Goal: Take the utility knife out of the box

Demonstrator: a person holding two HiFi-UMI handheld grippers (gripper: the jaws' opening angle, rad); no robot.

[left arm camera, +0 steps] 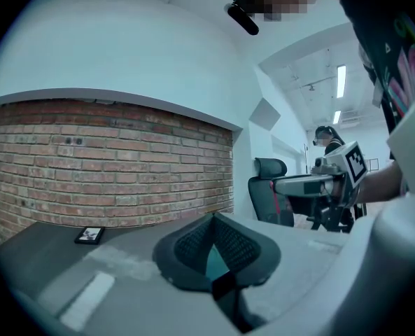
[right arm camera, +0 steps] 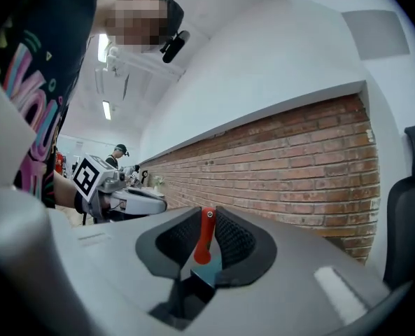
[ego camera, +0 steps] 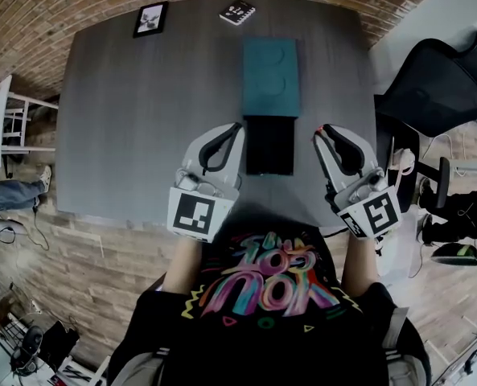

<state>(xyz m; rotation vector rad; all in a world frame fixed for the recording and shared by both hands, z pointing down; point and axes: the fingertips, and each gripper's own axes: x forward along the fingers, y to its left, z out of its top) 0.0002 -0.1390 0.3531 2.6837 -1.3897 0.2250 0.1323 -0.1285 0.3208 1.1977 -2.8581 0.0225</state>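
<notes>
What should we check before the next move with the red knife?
1. Knife pinched in the right gripper: ok.
2. Knife out of the box: ok.
3. Left gripper empty, jaws together: ok.
4. Blade tucked inside the handle: cannot tell.
5. Bare table free for setting it down: ok.

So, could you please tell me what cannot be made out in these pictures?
- Knife: right gripper view, only a red strip shows; the right gripper's pads hide the rest.
- Box inside: head view, too dark to see contents.
- Photo and card at the table's far edge: head view, too small to read.
</notes>
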